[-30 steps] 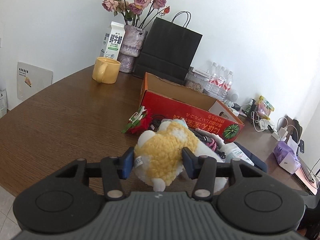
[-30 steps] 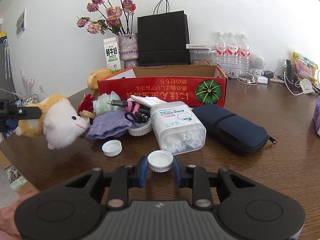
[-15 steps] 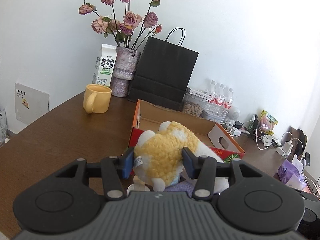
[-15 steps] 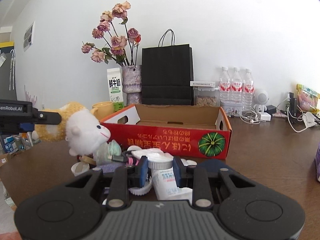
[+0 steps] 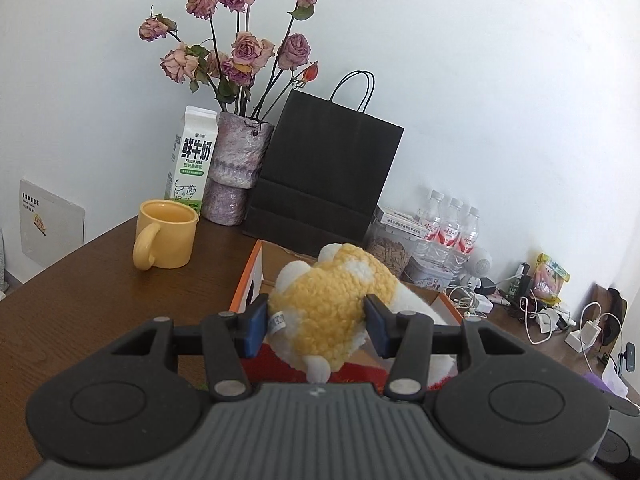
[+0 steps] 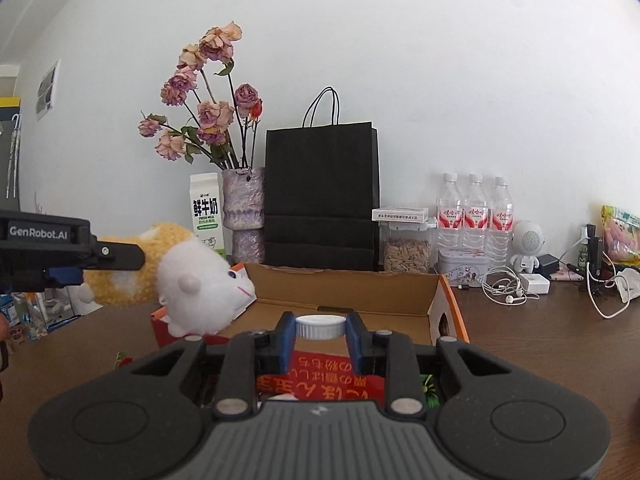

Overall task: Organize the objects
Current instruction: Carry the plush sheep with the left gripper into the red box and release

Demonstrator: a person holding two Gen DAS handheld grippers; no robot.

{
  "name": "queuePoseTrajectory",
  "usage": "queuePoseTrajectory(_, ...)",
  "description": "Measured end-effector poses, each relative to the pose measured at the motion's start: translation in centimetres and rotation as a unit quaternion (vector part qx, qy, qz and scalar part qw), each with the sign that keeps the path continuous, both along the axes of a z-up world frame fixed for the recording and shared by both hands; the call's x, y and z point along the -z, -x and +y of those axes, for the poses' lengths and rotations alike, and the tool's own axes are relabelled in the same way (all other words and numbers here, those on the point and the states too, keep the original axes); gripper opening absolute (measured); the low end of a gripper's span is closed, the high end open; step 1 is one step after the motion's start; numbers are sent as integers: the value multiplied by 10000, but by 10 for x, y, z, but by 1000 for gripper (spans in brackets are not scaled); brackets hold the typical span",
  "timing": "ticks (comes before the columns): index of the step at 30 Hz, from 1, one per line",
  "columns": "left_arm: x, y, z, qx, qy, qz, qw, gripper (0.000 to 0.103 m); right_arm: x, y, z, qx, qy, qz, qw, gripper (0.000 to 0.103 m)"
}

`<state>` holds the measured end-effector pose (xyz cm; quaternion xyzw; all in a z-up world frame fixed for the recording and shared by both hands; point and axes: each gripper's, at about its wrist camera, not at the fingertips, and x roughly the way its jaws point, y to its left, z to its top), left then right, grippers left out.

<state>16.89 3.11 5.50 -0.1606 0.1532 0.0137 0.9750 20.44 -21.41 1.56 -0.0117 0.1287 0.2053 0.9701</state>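
Counter [image 5: 72, 292]: brown wood, carrying everything here; its back edge runs along the white wall.
Cardboard box [image 6: 348, 292]: red outside, open top, sitting mid-counter and right under both tools.
Black paper bag [image 6: 322, 196]: upright at the back edge, just behind the box.
Vase of dried roses [image 5: 236, 168]: back edge, beside the bag, milk carton [image 5: 192, 156] on its other side.
Yellow mug [image 5: 168, 236]: near the back left corner, in front of the carton, handle toward the camera.
Water bottles [image 6: 474, 208]: three in a row at the back edge, to the right of the bag.
Plush toy [image 5: 332, 300]: yellow and white, up in the air over the box's left end, white face poking in over the rim.
Left tongs [image 5: 316, 322]: pinching the plush toy from both sides, blue pads sunk into the fleece.
Right tongs [image 6: 321, 334]: pinching a white bottle cap [image 6: 321, 326].
Bottle cap: held level above the box's near wall, clear of the counter.
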Motion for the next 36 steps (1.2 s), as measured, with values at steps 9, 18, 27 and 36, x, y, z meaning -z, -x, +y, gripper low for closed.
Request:
queuePoseTrajectory(9, -1, -56, -13, -334, 56, -79, 9994, 51, -9, -65, 20, 96, 8, 141, 9999, 26)
queuePoseTrajectory(18, 19, -103, -20, -849, -182, 165, 9961, 51, 10, -120, 25, 340, 120, 630, 9974, 26)
queuePoseTrajectory(27, 32, -109, -18, -725, -222, 336, 9966, 89, 21, -124, 21, 494, 187, 909, 9945, 83)
queuePoseTrajectory(36, 32, -102, -22, -800, -395, 216, 9958, 103, 20, -115, 15, 551, 72, 779, 9954, 103)
